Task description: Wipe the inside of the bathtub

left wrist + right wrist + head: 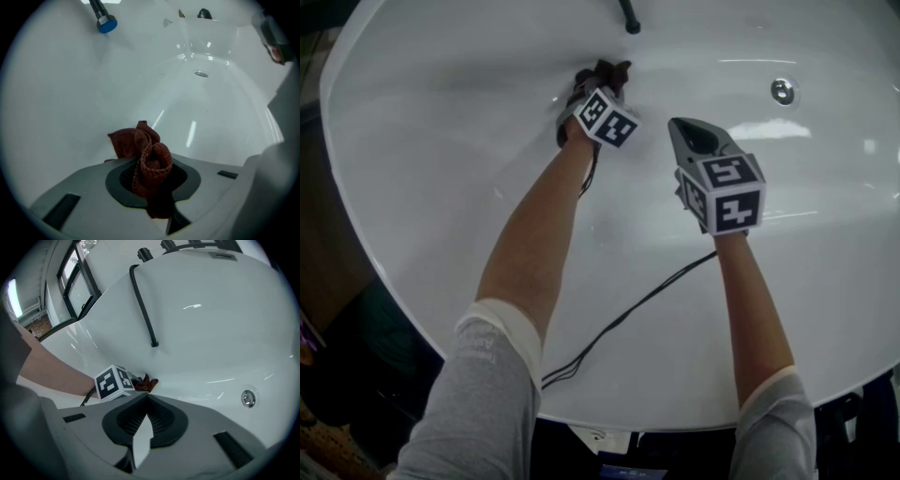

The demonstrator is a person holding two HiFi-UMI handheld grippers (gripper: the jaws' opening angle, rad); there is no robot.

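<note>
Cloth [605, 73] in the left tongs [595, 89], inside the bathtub [441, 141] toward 12 o'clock, right tongs [694, 136] near at 4 o'clock, hose end [629, 19] beyond at 12, round knob [782, 91] at 2 o'clock, cable [628, 314] lying toward 7 o'clock.

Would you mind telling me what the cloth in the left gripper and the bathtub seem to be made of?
The cloth looks like dark red knitted fabric, matte: ribbed loops show along its folds. The bathtub is glossy white, perhaps acrylic or enamel: sharp light streaks reflect off it.
</note>
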